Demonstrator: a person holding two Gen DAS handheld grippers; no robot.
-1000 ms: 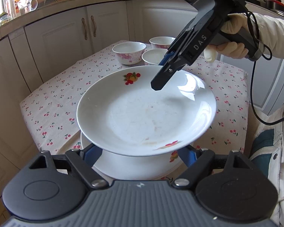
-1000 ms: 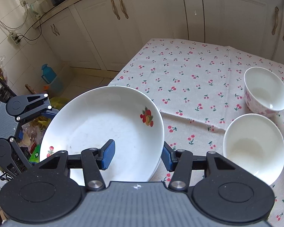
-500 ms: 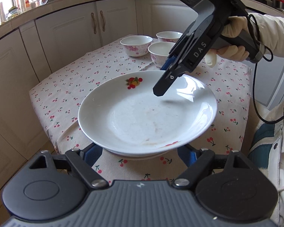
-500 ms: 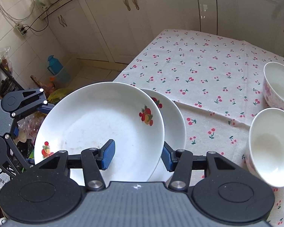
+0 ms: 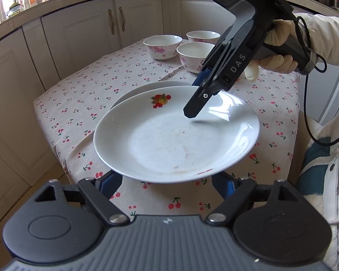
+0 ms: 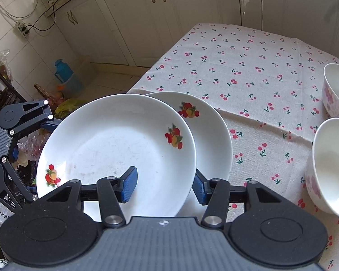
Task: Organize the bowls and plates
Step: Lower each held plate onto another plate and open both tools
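A white plate with fruit prints hangs tilted above the near corner of the table. My right gripper is shut on its rim, one blue pad inside the plate and the other behind the rim. My left gripper is open below the plate's opposite rim, a pad on either side and neither pressing it. A second, matching plate lies on the cherry-print tablecloth, partly covered by the held one. Three floral bowls stand at the far end of the table.
A gloved hand and white sleeve hold the right gripper. White cabinets run behind and left of the table. On the floor past the table edge stand a blue jug and bags. Two bowls are to the right of the right gripper.
The held plate has shifted off the plate it was over, toward the table's corner. That lower plate now shows beyond its rim. Both grippers' jaws look unchanged.
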